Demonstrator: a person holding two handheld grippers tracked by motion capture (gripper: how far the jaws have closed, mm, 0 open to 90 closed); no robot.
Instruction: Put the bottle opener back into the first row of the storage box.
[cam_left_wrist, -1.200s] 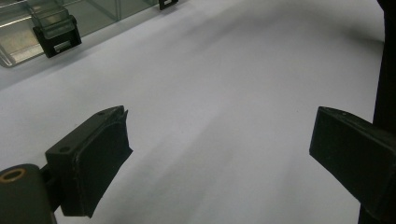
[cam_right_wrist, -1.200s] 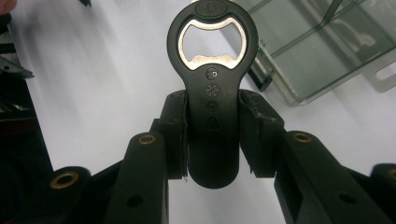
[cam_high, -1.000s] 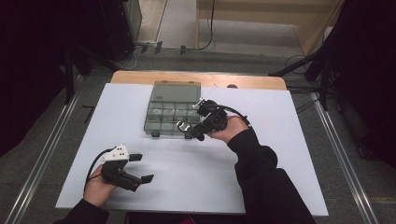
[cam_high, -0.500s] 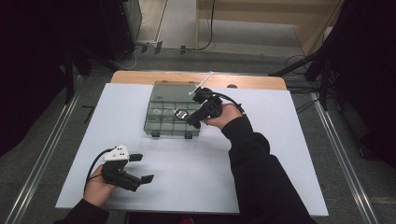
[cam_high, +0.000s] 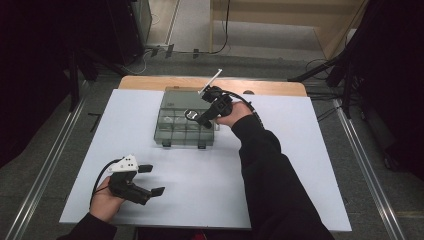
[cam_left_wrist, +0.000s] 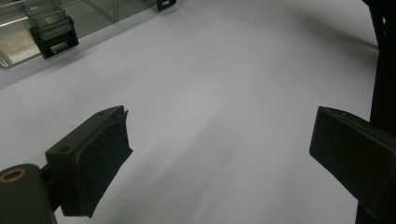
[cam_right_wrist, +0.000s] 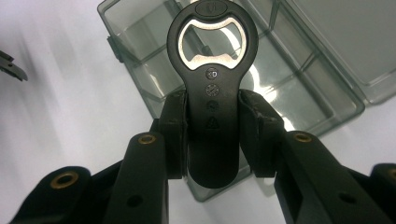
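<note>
A white table (cam_high: 280, 165) is taking up most of the high view, with a strip of bare wood showing along its far edge. A person's two dark-sleeved arms are reaching onto it from the near side.

On the far half of the table a clear plastic box (cam_high: 176, 131) with divided compartments is sitting with its lid (cam_high: 180, 97) lying open on the far side. In the right gripper view the box (cam_right_wrist: 299, 88) is lying below and beyond the jaws, its compartments looking empty where they can be seen.

The right gripper (cam_high: 202, 120) is hovering over the box's right part, held in the right hand (cam_high: 232, 112). Its jaws are pressing together on the handle of a black bottle opener (cam_right_wrist: 212, 88), whose ring-shaped metal-lined head is pointing away from the gripper and over the box. In the high view the bottle opener (cam_high: 191, 114) is showing as a small dark ring above the compartments.

The left gripper (cam_high: 150, 181) is resting near the table's front left corner in the left hand (cam_high: 107, 200), well apart from the box. Its jaws are standing wide apart, with nothing but bare white table between them in the left gripper view.
</note>
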